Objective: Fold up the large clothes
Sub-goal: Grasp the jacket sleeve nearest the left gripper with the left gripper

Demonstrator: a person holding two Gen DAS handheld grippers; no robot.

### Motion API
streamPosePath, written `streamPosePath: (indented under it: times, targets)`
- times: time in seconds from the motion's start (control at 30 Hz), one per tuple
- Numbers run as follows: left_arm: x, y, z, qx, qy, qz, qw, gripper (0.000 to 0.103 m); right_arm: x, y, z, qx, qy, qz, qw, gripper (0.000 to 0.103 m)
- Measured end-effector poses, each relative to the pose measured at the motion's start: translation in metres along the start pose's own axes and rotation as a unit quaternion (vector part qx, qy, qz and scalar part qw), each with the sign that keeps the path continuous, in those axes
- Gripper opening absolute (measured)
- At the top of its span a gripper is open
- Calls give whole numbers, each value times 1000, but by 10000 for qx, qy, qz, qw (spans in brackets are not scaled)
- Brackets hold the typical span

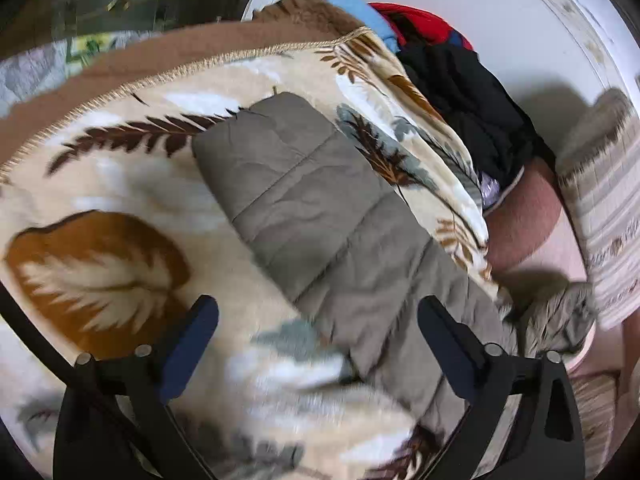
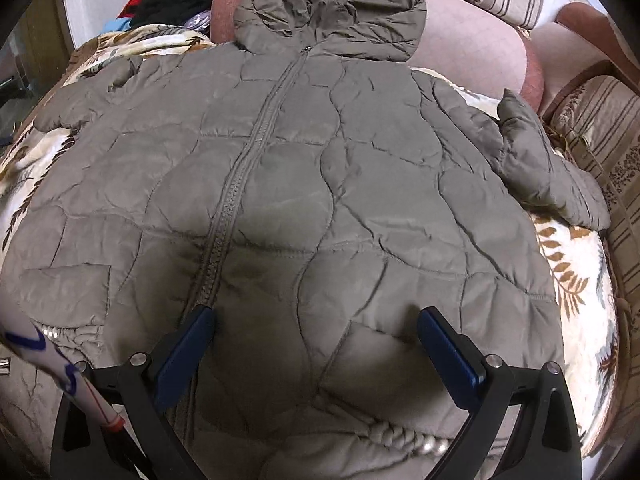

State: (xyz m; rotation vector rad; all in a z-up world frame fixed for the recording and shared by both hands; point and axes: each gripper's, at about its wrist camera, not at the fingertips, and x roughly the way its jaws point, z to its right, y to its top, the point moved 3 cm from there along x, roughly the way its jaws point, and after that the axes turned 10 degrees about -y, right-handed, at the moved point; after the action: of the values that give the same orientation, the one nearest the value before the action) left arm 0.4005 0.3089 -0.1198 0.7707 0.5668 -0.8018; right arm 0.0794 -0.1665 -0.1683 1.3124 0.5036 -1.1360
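Observation:
A grey-brown quilted hooded jacket [image 2: 320, 184] lies front up and zipped on a leaf-patterned blanket [image 2: 572, 280]. Its hood [image 2: 332, 8] points away from me and its right sleeve [image 2: 544, 164] lies out to the side. My right gripper [image 2: 316, 344] is open and empty, just above the jacket's lower front. In the left wrist view one sleeve [image 1: 312, 200] stretches across the blanket [image 1: 100, 184]. My left gripper [image 1: 318, 340] is open and empty above the sleeve's near part, the view blurred there.
A pile of black, red and blue clothes [image 1: 452, 72] lies at the blanket's far edge by a white wall. Pink sofa cushions [image 2: 468, 36] and striped cushions [image 2: 600, 128] stand behind and right of the jacket. A white rod with blue marks [image 2: 60, 360] crosses the lower left.

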Motion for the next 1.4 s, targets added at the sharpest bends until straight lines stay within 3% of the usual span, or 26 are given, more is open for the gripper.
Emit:
streamPosePath:
  times: [0.33,0.47,0.53,0.57,0.6,0.67,0.8,1.0,1.2,1.4]
  targets:
    - [52,25,-22,-415,-155,26,9990,97,9,12,-2,17,33,55,10000,103]
    - [59,28,-17,-366,-27,165,9992,97,13,12,-3,50,76,50,9999,103]
    - [60,28,-14,-334,127,253,9990,77,14,12,-3,65,92,52,9999,103]
    - [61,27,-13,-300,335,266,9986,41,15,12,-3,72,97,54,9999,103]
    - [63,26,-13,-279,453,181,9984,19,15,12,-3,75,102,56,9999,103]
    - [59,25,-10,-272,444,168,9985,14,16,11,-3,80,96,91,9999,103]
    - [36,21,18,91,378,296,9988,11,13,10,0,118,122,160,9997,102]
    - [-6,-1,103,993,-142,389,9942,9,-6,9,12,261,144,384,9988,99]
    - [-19,-75,203,1982,-541,146,9786,9,-31,4,36,561,195,619,9963,99]
    - [-7,-171,260,2560,-1011,-386,9606,8,-51,-9,64,869,124,738,9934,99]
